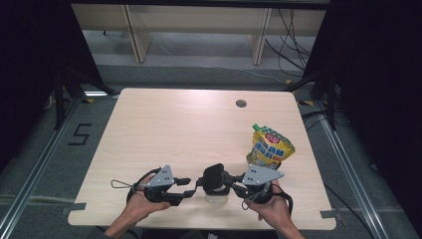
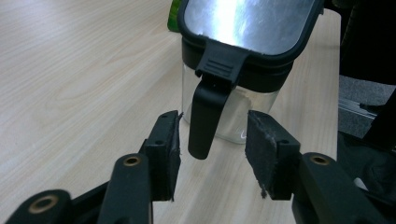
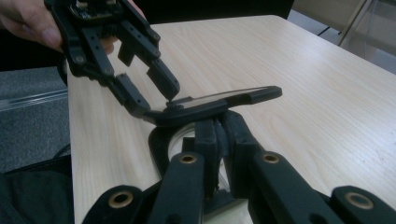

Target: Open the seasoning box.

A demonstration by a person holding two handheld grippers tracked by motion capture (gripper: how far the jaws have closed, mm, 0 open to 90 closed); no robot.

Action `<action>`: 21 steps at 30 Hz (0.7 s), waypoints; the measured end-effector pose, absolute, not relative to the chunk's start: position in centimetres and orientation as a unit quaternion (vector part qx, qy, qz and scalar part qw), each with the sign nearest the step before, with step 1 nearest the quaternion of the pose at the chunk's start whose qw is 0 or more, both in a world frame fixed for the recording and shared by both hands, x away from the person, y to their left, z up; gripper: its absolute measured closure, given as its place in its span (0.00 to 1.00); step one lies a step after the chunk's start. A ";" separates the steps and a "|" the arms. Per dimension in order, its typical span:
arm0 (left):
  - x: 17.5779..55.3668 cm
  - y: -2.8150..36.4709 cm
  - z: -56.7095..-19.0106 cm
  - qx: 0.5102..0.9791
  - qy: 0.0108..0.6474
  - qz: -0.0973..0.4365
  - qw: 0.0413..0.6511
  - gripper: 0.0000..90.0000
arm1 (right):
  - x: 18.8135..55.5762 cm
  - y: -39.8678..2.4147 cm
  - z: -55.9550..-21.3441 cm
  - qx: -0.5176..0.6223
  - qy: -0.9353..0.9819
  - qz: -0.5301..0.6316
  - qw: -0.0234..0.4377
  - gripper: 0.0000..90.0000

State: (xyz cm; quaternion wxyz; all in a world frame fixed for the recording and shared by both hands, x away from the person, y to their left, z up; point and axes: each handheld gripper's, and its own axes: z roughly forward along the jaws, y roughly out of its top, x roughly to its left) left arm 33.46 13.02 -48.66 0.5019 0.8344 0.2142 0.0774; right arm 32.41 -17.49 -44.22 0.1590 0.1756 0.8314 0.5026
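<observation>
a: where does it stand right now?

b: the glass jar [image 1: 217, 195] sits near the front edge of the table [image 1: 174, 129], between the two hands. its black-rimmed lid [image 2: 247, 28] is tipped up on one side. the right gripper [image 3: 218, 135] is clenched; in the right gripper view its jaws are pinched together just under the lid, at the rim, though what exactly they pinch is hidden by the lid.

a: and the left one?

b: the left gripper [image 2: 212, 151] is released. its jaws stand apart on either side of the hanging latch tab [image 2: 205, 116], with neither pad pressing on it.

a: so how would you do this well?

b: i'd judge the step is opening the lid. keep the right grip steady so the jar doesn't skate on the wood, and work the latch or the lid edge with the left in a small arc, following the hinge and not pulling straight up. a glass body looks slippery and could tip if the lid is levered sideways.

a: room to move?

b: plenty ahead and to the left, bare tabletop all the way to the cable hole [image 1: 241, 103]. tighter on the right: the yellow snack pouch [image 1: 271, 145] stands just behind the right hand, so a wide swing there could knock it over. and the near table edge is close, so don't drag the jar toward the person.
</observation>
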 end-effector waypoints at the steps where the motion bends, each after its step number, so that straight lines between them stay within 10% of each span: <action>1: 33.3 13.0 -48.7 0.830 0.228 0.073 0.503 0.59 | 32.5 -17.3 -44.1 0.172 0.833 0.501 0.160 0.95; 21: 32.6 15.0 -49.1 0.828 0.225 0.077 0.508 0.62 | 32.8 -13.3 -43.0 0.129 0.839 0.496 0.183 0.94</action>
